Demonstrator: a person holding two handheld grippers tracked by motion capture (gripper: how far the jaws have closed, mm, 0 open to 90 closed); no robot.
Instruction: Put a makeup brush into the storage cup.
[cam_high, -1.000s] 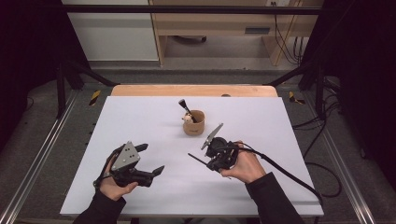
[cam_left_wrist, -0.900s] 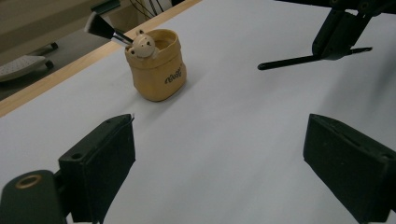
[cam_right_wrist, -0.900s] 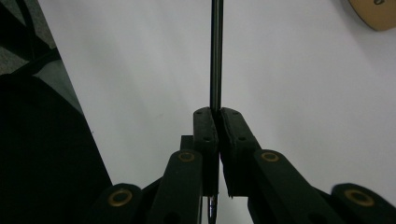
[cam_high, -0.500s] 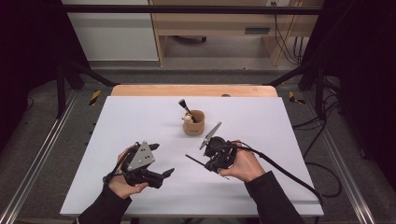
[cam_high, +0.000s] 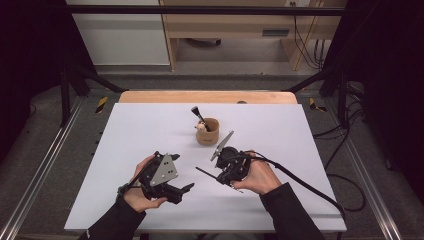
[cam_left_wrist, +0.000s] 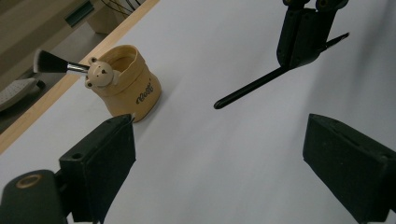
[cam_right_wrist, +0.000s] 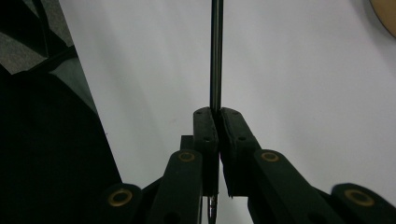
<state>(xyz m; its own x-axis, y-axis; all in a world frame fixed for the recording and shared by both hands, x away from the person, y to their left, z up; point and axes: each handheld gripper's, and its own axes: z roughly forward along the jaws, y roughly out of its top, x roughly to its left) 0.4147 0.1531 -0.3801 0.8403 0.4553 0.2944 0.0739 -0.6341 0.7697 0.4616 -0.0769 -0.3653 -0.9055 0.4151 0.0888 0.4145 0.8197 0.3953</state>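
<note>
A tan cup (cam_high: 208, 132) with a bear face stands at the table's middle; a black-bristled brush (cam_high: 198, 116) leans out of it. My right gripper (cam_high: 221, 175) is in front of the cup, shut on a thin black stick (cam_high: 206, 173) that points left over the table. The right gripper view has the jaws pressed together (cam_right_wrist: 217, 114) on the stick (cam_right_wrist: 215, 56). My left gripper (cam_high: 181, 172) hovers to the left of the stick, open and holding nothing. Its own view looks past wide-apart jaws (cam_left_wrist: 224, 172) at the cup (cam_left_wrist: 133, 88), the brush (cam_left_wrist: 50, 61) and the stick (cam_left_wrist: 257, 86) in the other gripper (cam_left_wrist: 303, 35).
The white table sheet (cam_high: 300, 130) has a wooden strip (cam_high: 150, 96) along its far edge. A black cable (cam_high: 310, 187) trails from the right gripper toward the front right. Metal frame rails (cam_high: 45, 165) run along both sides.
My left gripper has moved right toward the table's middle and turned to face the cup and stick. The right gripper and its stick have barely moved.
</note>
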